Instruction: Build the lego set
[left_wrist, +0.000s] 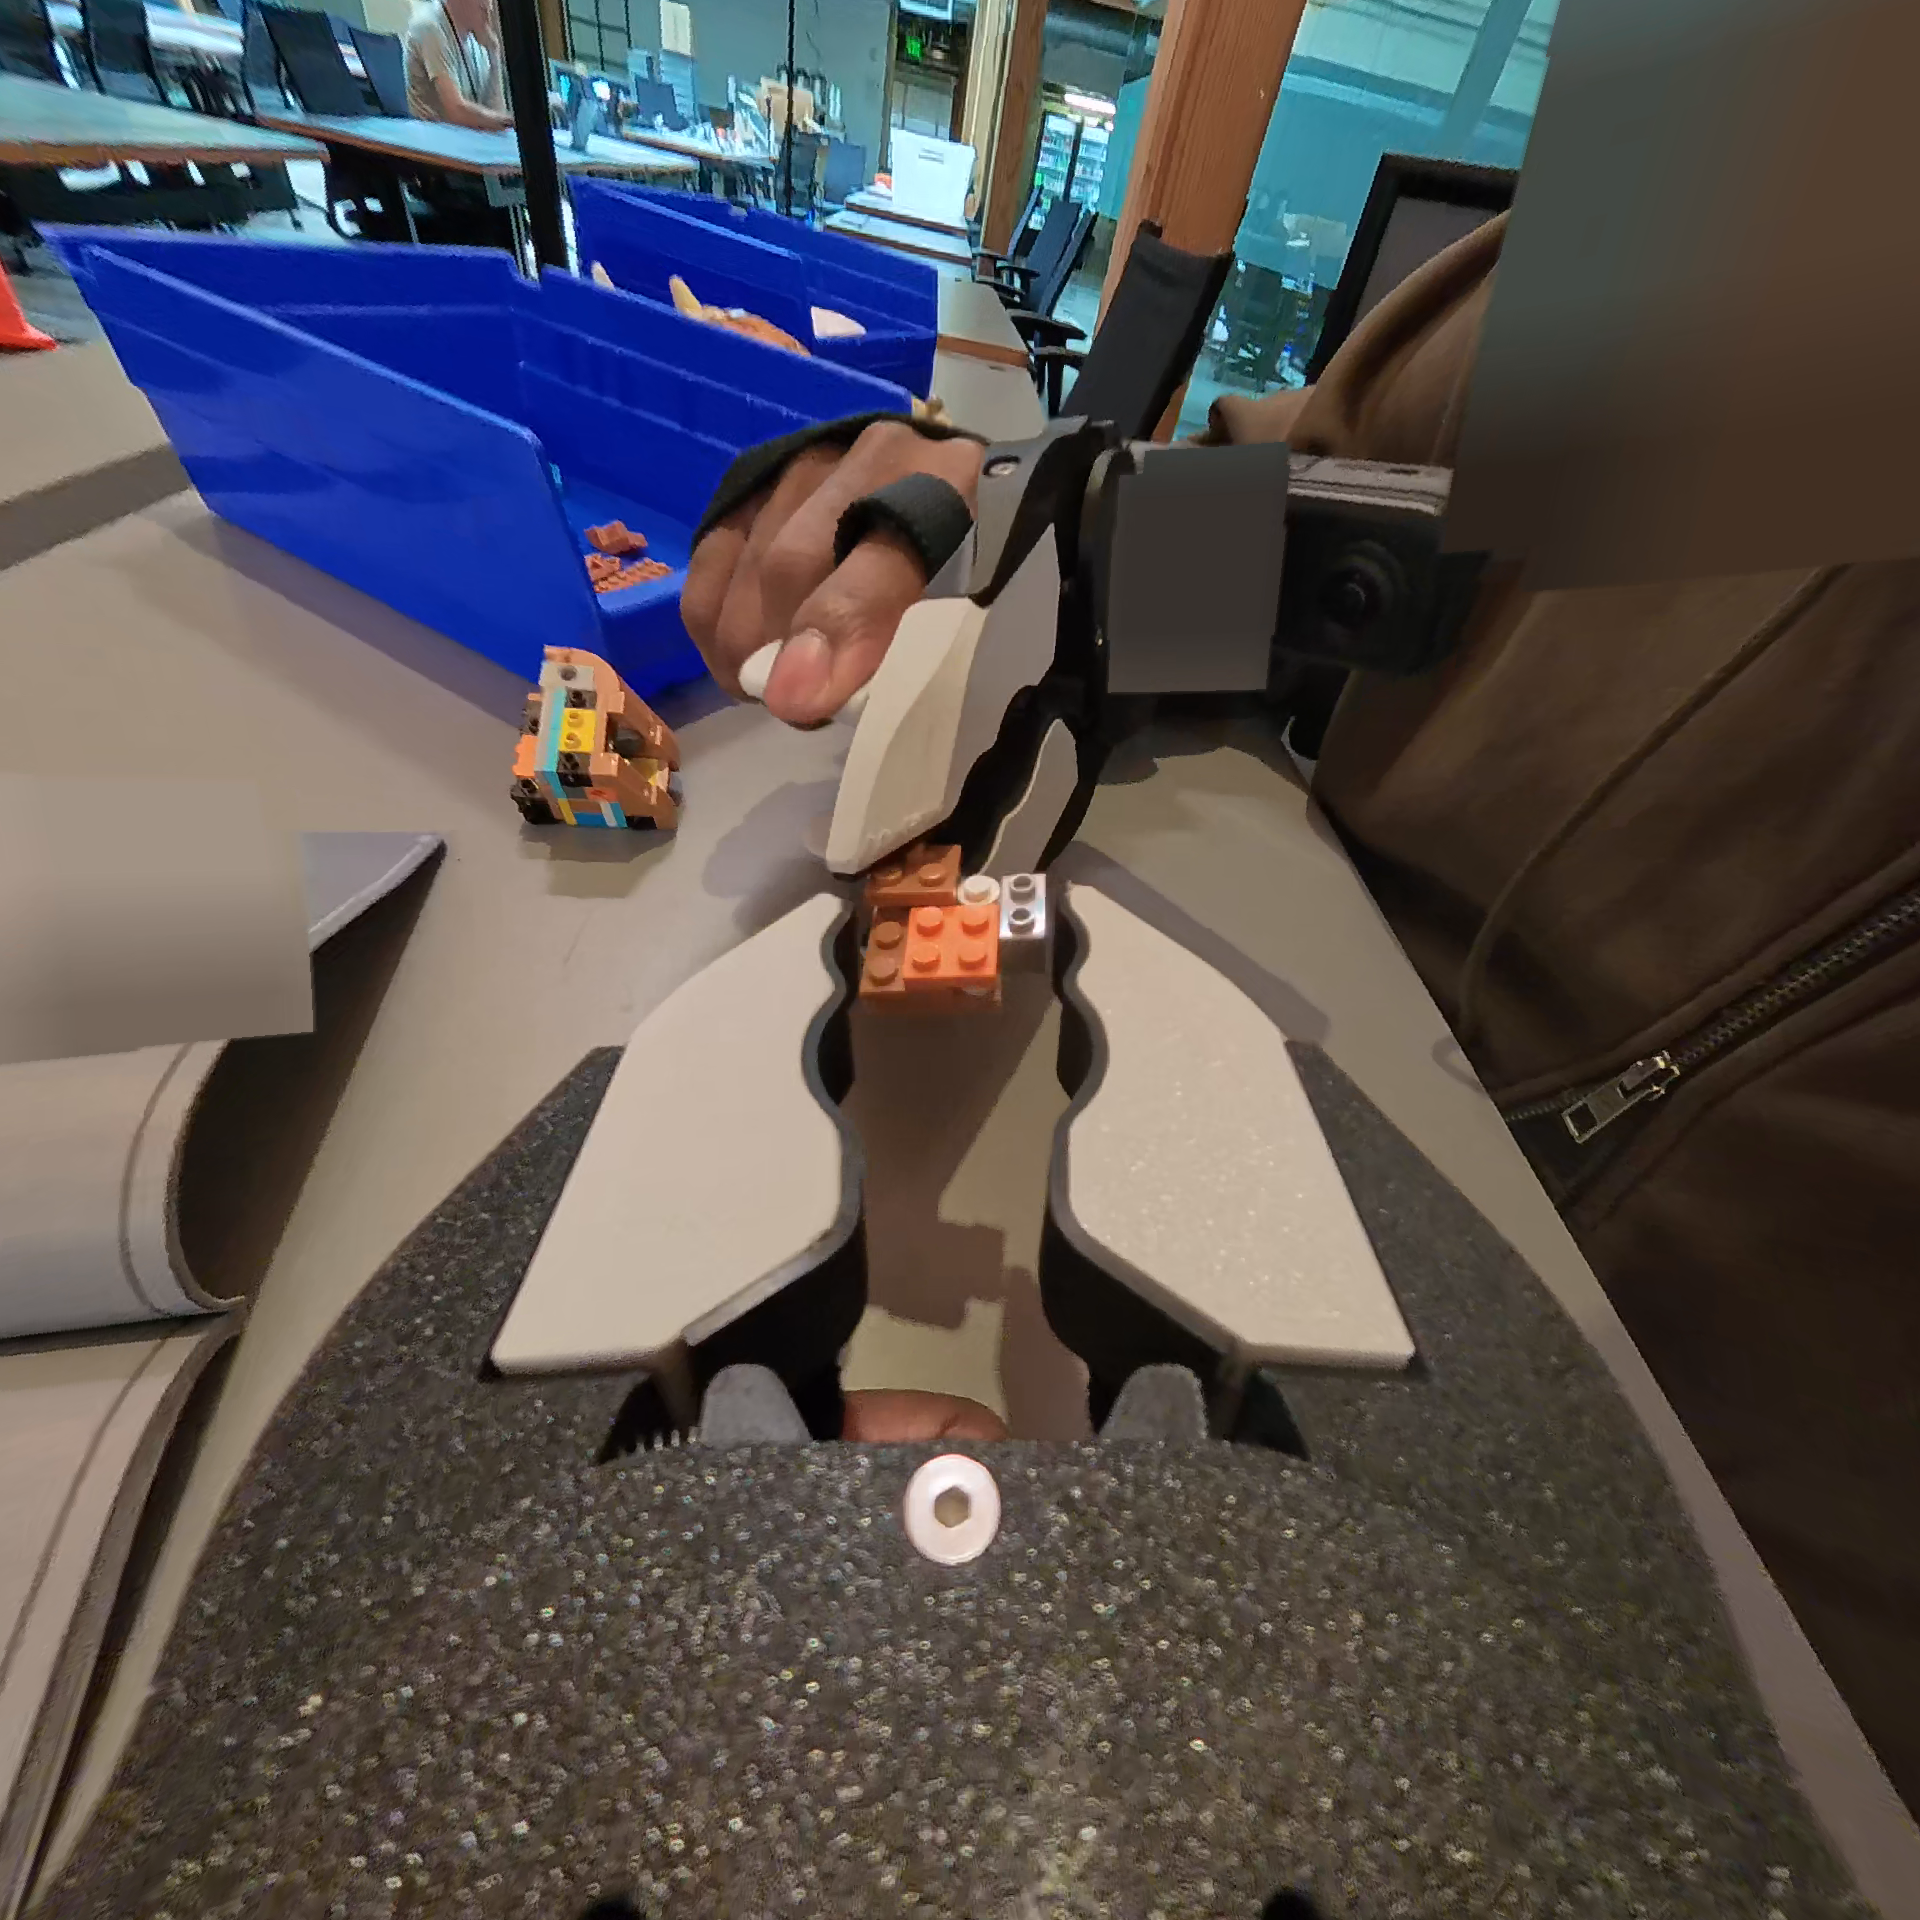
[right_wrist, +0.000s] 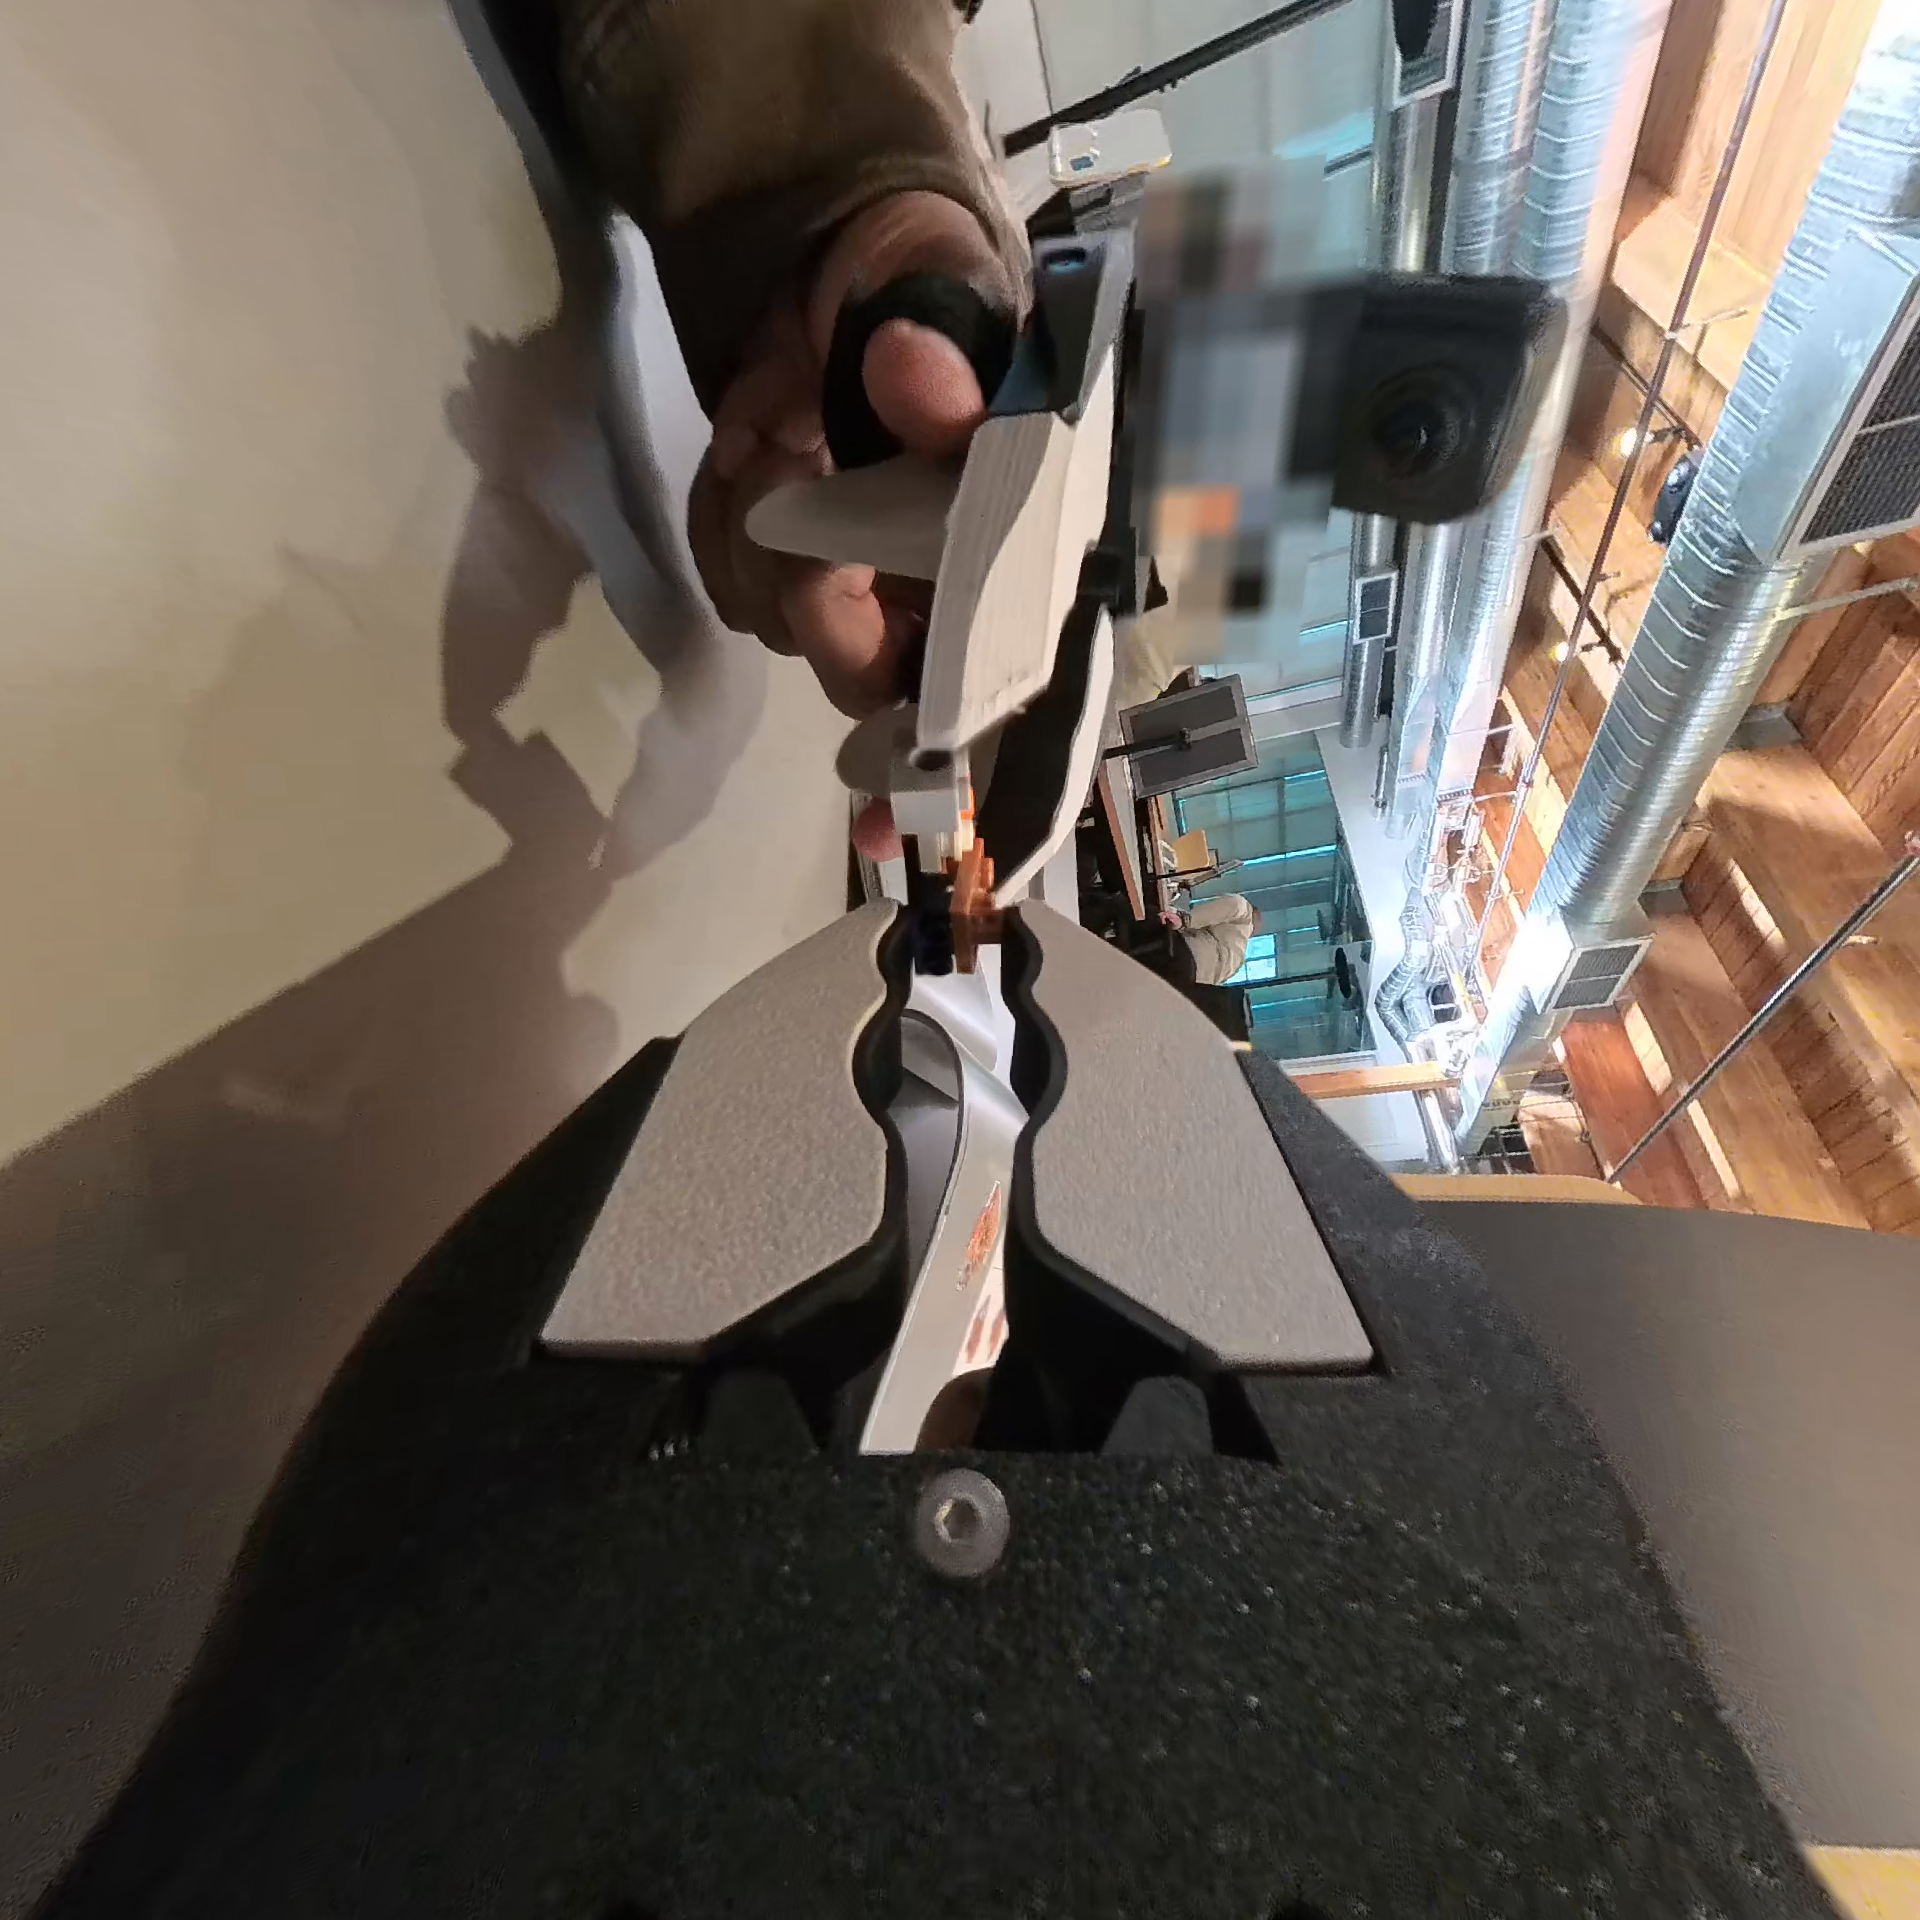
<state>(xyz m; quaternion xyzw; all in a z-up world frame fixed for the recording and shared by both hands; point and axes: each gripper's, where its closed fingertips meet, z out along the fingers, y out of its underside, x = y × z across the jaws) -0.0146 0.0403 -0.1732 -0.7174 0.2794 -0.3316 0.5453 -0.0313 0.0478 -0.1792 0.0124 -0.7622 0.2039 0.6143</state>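
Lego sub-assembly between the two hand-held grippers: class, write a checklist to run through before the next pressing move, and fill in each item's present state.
1. Left hand-held gripper grips the brown-and-orange sub-assembly: ok.
2. Right hand-held gripper has its tips on the sub-assembly's far side: ok.
3. Studs aligned with the mating piece: cannot tell.
4. Built model on the table stands apart from the work: ok.
5. Blue bin holds spare pieces: ok.

The brick cluster (left_wrist: 935, 940) is orange, brown and grey; the bins (left_wrist: 343, 416) blue; the table (left_wrist: 623, 935) grey.
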